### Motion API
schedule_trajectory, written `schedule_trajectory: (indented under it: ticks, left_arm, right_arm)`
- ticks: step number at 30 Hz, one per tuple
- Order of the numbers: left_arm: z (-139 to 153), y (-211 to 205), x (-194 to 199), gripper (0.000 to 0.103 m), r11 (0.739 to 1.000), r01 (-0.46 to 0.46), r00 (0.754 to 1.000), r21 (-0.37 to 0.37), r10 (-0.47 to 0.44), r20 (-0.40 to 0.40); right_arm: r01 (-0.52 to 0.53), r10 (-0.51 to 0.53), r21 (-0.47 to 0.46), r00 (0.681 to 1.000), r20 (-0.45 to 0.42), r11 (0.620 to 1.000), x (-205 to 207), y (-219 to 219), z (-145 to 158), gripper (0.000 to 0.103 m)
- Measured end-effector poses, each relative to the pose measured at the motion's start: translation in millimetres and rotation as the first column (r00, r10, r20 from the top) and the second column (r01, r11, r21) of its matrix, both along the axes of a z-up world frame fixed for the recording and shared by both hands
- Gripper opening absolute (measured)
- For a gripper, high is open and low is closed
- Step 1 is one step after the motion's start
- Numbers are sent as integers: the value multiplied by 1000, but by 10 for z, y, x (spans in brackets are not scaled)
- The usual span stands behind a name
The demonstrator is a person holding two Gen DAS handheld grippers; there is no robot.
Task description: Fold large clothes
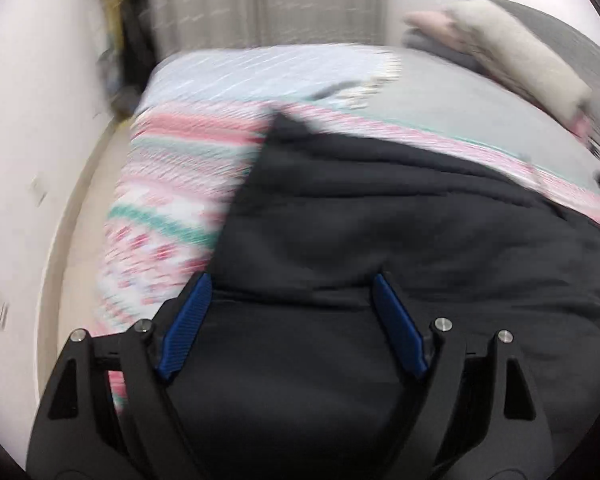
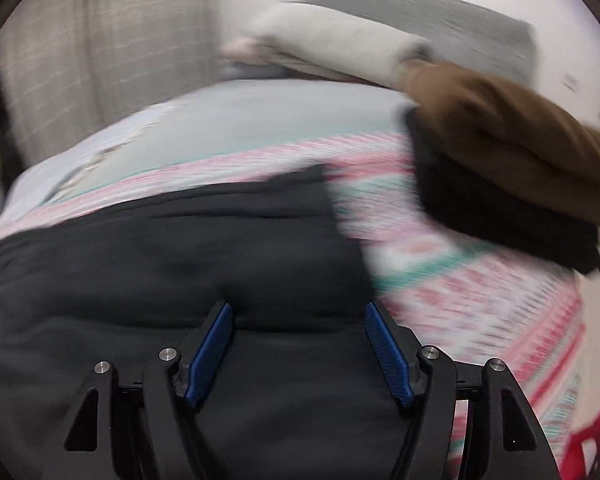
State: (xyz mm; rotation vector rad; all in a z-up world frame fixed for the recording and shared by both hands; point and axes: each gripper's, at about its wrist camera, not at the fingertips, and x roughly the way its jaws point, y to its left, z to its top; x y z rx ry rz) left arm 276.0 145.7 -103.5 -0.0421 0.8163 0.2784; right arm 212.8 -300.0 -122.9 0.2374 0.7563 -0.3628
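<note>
A large dark navy garment (image 1: 380, 220) lies spread on a bed with a pink, white and teal patterned cover (image 1: 172, 184). It also shows in the right wrist view (image 2: 172, 248). My left gripper (image 1: 290, 286) is open just above the garment's near left part, with a fold of cloth between its blue pads. My right gripper (image 2: 300, 314) is open above the garment's near right part, close to its right edge. Both views are blurred by motion.
A stack of folded brown and black clothes (image 2: 512, 160) sits on the bed at the right. Beige and grey pillows (image 2: 340, 44) lie at the bed's head. A curtain (image 1: 260, 0) hangs behind. A white wall (image 1: 28, 120) runs along the left. Something red (image 2: 588, 448) is at bottom right.
</note>
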Motion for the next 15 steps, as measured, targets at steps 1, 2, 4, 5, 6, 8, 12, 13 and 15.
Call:
schedule_trajectory:
  ticks: [1, 2, 4, 5, 6, 8, 12, 13, 15]
  left_arm:
    - [-9, 130, -21, 86, 999, -49, 999, -19, 49, -10]
    - [-6, 267, -52, 86, 994, -86, 996, -62, 85, -22]
    - [50, 431, -119, 86, 984, -122, 992, -128, 117, -44]
    - [99, 449, -167, 85, 983, -130, 991, -131, 124, -47]
    - [151, 450, -211, 85, 982, -130, 991, -134, 125, -48]
    - [278, 454, -321, 85, 978, -108, 993, -179, 100, -57]
    - [491, 450, -643, 89, 920, -71, 995, -385, 37, -96]
    - [513, 420, -692, 91, 905, -79, 993, -419, 37, -108]
    - [475, 524, -841, 91, 858, -127, 985, -497, 48, -168]
  right_arm:
    - [32, -31, 49, 999, -17, 998, -41, -165, -51, 77]
    - [62, -58, 137, 998, -32, 989, -98, -359, -132, 77]
    - [78, -72, 209, 997, -35, 975, -183, -497, -155, 77]
    - [87, -80, 192, 996, -44, 978, -211, -491, -115, 77]
    - [92, -85, 161, 995, -51, 983, -228, -460, -56, 77]
    - [72, -66, 129, 997, -45, 989, -286, -346, 127, 78]
    - [-22, 25, 163, 1000, -16, 986, -480, -116, 493, 79]
    - [-46, 48, 160, 999, -4, 986, -516, -28, 567, 79]
    - [-91, 90, 146, 996, 10, 985, -653, 118, 623, 80]
